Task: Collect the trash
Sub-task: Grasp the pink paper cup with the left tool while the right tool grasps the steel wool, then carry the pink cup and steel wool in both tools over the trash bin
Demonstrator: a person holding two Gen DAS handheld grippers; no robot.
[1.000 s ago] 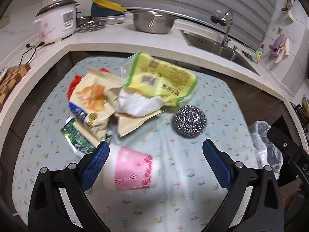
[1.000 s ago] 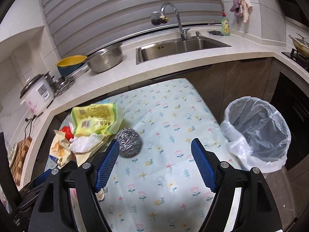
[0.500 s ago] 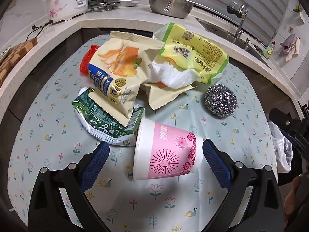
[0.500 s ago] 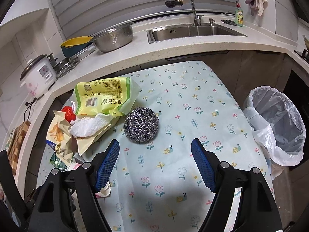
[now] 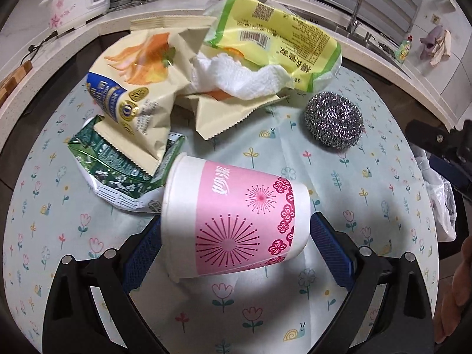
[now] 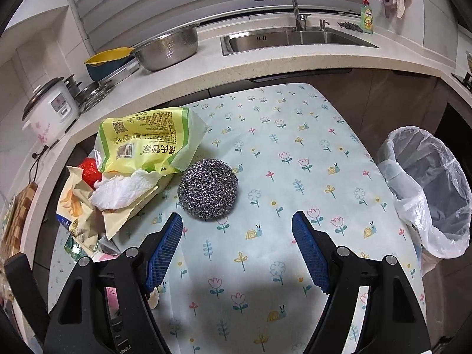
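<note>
Left gripper [image 5: 234, 246]: jaws wide, straddling toppled pink-and-white paper cup [image 5: 236, 221]. Close gently mid-body; thin wall likely crushes. Right gripper [image 6: 236, 253]: wide, empty.

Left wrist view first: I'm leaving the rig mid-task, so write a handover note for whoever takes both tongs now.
Left tongs: open, straddling the pink paper cup lying on its side; not gripped yet.
Right tongs: open, empty, just short of the steel scourer.
Yellow bag, tissue and snack wrappers are piled on the table's left.
Lined bin stands to the right of the table.
Nothing visibly binned; all left.
</note>
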